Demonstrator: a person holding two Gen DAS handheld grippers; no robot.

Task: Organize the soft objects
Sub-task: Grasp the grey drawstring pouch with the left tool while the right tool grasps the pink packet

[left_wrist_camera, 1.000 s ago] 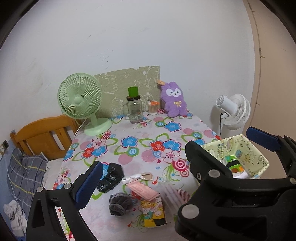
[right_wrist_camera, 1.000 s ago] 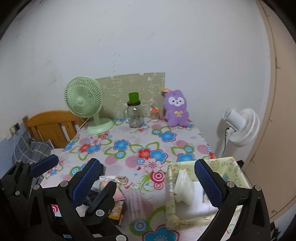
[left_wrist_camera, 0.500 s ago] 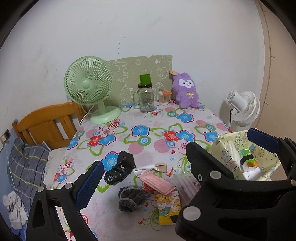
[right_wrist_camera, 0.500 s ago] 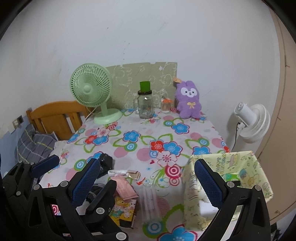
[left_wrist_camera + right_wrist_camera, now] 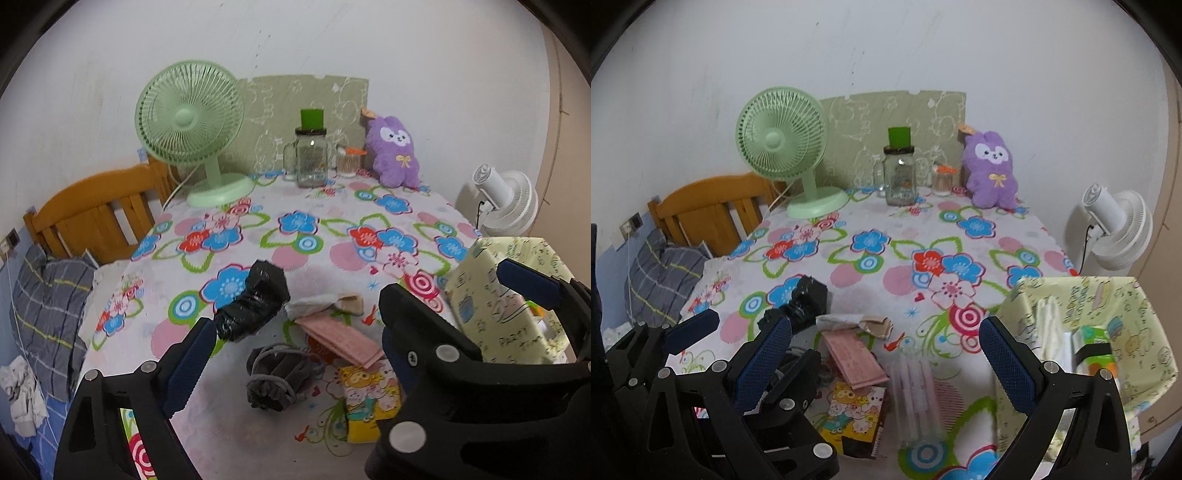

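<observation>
Grey pouch [image 5: 275, 374] lies between the closing, apparently untouching left jaws.

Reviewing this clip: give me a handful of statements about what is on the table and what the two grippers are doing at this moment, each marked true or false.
1. The purple plush toy stands at the far edge of the table, by the wall. True.
2. The left gripper is shut on the grey fabric bundle. False: it is open, its jaws have just been closing a little, and the bundle lies untouched on the tablecloth.
3. The pale yellow fabric bin sits at the table's right side. True.
4. The right gripper holds the pink packet. False: it is open and empty.
5. The green fan lies tipped over. False: it stands upright.
</observation>
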